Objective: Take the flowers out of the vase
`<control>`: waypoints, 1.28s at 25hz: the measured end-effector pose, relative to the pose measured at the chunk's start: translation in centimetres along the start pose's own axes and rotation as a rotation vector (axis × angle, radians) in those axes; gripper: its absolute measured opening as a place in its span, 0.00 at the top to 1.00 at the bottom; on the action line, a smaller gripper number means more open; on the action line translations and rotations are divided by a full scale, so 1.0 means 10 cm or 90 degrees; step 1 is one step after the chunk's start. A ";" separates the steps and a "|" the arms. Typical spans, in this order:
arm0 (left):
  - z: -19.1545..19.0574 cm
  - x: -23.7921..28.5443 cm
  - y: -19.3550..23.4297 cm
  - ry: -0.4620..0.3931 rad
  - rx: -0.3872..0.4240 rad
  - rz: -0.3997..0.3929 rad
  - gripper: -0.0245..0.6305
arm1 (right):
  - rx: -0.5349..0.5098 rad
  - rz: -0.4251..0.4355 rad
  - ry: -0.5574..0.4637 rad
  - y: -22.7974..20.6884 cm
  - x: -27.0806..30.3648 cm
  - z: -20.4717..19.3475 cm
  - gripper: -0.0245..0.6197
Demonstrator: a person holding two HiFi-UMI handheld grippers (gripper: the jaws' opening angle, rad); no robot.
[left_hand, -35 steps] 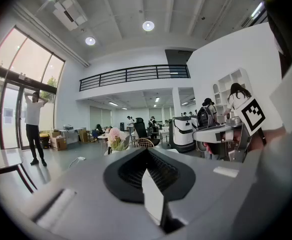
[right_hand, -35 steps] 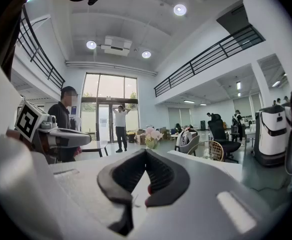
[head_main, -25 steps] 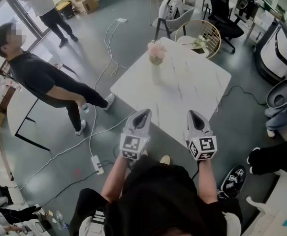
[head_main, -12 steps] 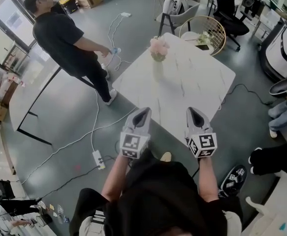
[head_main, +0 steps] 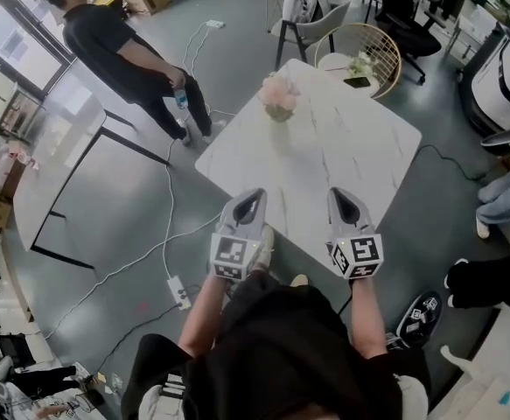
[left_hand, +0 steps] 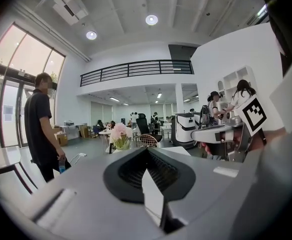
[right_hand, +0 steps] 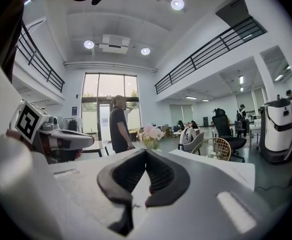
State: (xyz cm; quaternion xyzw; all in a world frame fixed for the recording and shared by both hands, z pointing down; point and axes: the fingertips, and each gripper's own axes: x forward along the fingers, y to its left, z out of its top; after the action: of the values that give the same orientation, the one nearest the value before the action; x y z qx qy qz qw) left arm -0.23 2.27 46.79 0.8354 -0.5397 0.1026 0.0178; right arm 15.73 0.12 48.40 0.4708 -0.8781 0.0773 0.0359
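Jaws of the left gripper (left_hand: 147, 150) meet tip to tip in the left gripper view, with nothing between them. The flowers (left_hand: 118, 132), a pale pink bunch, show well beyond the tips at about 11 o'clock, upright in their vase (left_hand: 121, 145). A standing person (left_hand: 40, 129) is off at 9 o'clock, away from the line to the bunch.

In the right gripper view the right gripper (right_hand: 146, 152) is likewise closed to its tips and empty. The flowers stand almost straight ahead at 12 o'clock, and the standing person is just left of them at 11 o'clock.

From the head view, both grippers hover over the near edge of the white table (head_main: 351, 160). The vase sits well apart from them at 12 o'clock, close to the table's far left edge. Nothing of the task looks done – the flowers are in the vase and no jaw is near them. I judge that the reach across, the opening of a jaw, the grip on the stems and the lift all remain.

The tabletop between grippers and vase is bare, so the way in is open. The table edge beside the vase leaves little margin for a nudge toward 10 o'clock. A wire chair (head_main: 364, 55) stands at 1 o'clock past the far edge, and a cable (head_main: 169, 226) trails on the floor at 9 o'clock.
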 end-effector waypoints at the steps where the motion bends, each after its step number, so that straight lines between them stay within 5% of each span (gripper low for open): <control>1: 0.00 0.07 0.05 0.002 0.001 -0.005 0.95 | 0.002 -0.002 0.001 -0.02 0.07 0.00 0.96; 32: -0.34 1.30 1.51 0.059 -0.039 -0.130 0.95 | 0.070 -0.041 0.068 0.07 2.09 -0.15 0.91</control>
State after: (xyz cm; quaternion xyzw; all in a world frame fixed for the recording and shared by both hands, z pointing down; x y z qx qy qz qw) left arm -9.29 -15.28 51.40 0.8794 -0.4534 0.1221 0.0784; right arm 3.56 -16.39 52.68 0.4954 -0.8537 0.1493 0.0594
